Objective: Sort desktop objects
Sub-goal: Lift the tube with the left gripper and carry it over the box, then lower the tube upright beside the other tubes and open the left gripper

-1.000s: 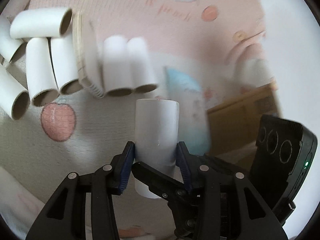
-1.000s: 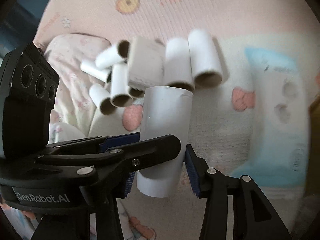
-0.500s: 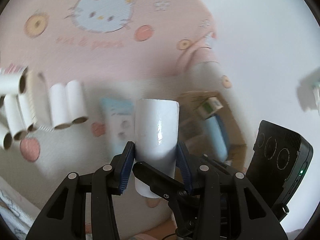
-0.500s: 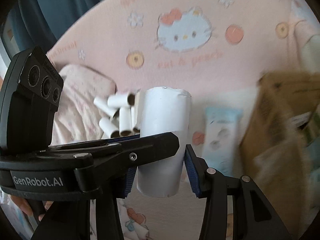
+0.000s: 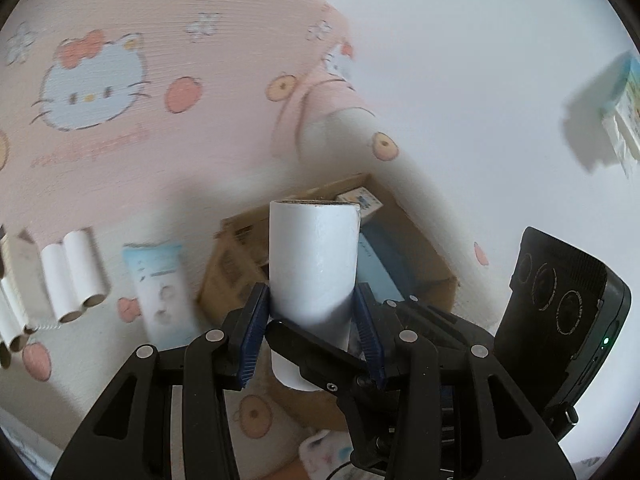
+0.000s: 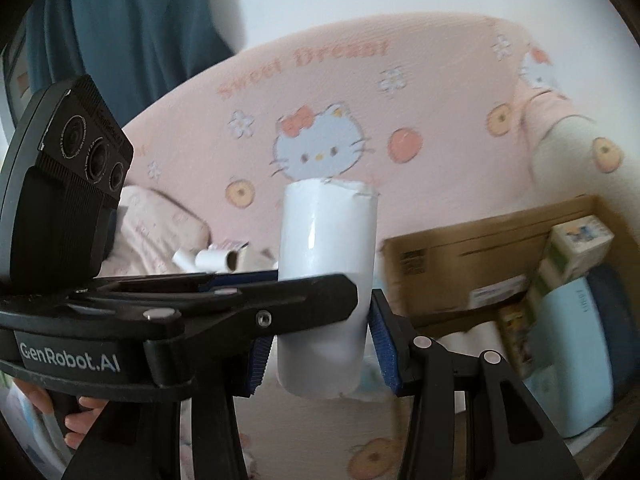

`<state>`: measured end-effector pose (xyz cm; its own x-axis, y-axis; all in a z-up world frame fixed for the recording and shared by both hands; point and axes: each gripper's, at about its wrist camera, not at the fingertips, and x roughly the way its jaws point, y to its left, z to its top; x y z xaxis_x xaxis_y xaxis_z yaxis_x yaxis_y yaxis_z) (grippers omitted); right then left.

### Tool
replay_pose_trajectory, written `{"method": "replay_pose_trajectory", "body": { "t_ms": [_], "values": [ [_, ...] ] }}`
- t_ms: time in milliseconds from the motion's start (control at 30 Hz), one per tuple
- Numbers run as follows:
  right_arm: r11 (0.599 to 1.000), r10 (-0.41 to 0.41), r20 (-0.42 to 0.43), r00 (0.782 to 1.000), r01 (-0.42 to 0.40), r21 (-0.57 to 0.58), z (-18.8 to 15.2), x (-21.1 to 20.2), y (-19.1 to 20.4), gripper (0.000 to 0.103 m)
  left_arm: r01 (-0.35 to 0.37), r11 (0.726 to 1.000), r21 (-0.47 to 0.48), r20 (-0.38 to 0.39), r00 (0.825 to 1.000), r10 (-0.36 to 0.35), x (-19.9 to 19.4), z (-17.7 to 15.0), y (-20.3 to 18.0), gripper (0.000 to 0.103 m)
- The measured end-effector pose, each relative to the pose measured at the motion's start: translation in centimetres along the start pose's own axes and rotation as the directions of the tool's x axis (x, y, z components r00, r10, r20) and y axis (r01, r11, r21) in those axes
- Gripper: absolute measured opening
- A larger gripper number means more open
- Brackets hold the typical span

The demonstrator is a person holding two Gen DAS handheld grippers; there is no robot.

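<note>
My left gripper [image 5: 314, 332] is shut on a white paper tube [image 5: 314, 256], held upright in the air in front of a brown cardboard box [image 5: 236, 264]. My right gripper [image 6: 322, 350] is shut on a white tube [image 6: 326, 272] too; the left gripper's finger crosses in front of it. Both grippers sit side by side, and I cannot tell whether they hold one tube or two. Several more white tubes [image 5: 74, 276] lie on the pink bedspread at the left, also small in the right wrist view [image 6: 212, 258].
The cardboard box [image 6: 448, 252] holds small cartons [image 6: 580, 240] and a light blue case [image 6: 576, 328]. A light blue tissue pack [image 5: 160, 284] lies between the tubes and the box. The Hello Kitty bedspread [image 5: 120, 140] meets a white wall [image 5: 480, 60].
Both grippers rose and swung right with the tube still clamped. The pile of tubes slid to the far left and the cardboard box came into view ahead.
</note>
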<state>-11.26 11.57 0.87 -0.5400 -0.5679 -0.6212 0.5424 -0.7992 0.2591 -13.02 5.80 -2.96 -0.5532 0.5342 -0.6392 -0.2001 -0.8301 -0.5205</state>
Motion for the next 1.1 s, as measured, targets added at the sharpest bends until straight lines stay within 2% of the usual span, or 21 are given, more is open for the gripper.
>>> {"method": "replay_pose_trajectory", "body": {
  "t_ms": [100, 300, 500, 700, 767, 900, 1000, 1100],
  "values": [
    [1.0, -0.013, 0.014, 1.0, 0.013, 0.022, 0.3, -1.1, -1.7, 0.043, 0.005, 1.0, 0.026, -0.013, 1.0, -0.004, 1.1, 0.6, -1.5, 0.047],
    [0.998, -0.028, 0.006, 1.0, 0.028, 0.056, 0.7, -2.6, -4.9, 0.042, 0.013, 1.0, 0.008, -0.071, 0.997, -0.012, 3.5, 1.2, -3.0, 0.047],
    [0.996, 0.021, -0.038, 0.999, -0.017, 0.09, 0.8, -2.3, -7.9, 0.042, -0.001, 1.0, -0.021, -0.114, 0.993, -0.002, 5.3, 1.6, -3.5, 0.047],
    [0.986, 0.078, -0.097, 0.992, -0.062, 0.153, 1.1, -1.4, -10.8, 0.041, 0.033, 0.993, -0.113, -0.191, 0.98, -0.054, 7.6, 2.3, -2.6, 0.049],
    [0.988, 0.069, -0.119, 0.99, -0.051, 0.149, 1.2, -1.2, -11.2, 0.041, 0.025, 0.99, -0.136, -0.21, 0.976, -0.053, 8.3, 2.2, -2.4, 0.049],
    [0.991, 0.053, -0.187, 0.981, -0.028, 0.132, 1.1, -0.1, -11.6, 0.041, -0.03, 0.991, -0.133, -0.248, 0.969, -0.004, 9.5, 2.1, -2.3, 0.048],
    [0.996, 0.01, -0.242, 0.97, 0.012, 0.087, 1.0, 0.8, -11.6, 0.041, -0.052, 0.989, -0.14, -0.27, 0.963, 0.012, 10.5, 1.9, -2.1, 0.047],
    [0.995, 0.016, -0.278, 0.96, 0.012, 0.1, 0.9, 1.6, -12.3, 0.041, -0.07, 0.984, -0.164, -0.289, 0.957, 0.02, 11.5, 2.0, -1.8, 0.047]
  ]
}}
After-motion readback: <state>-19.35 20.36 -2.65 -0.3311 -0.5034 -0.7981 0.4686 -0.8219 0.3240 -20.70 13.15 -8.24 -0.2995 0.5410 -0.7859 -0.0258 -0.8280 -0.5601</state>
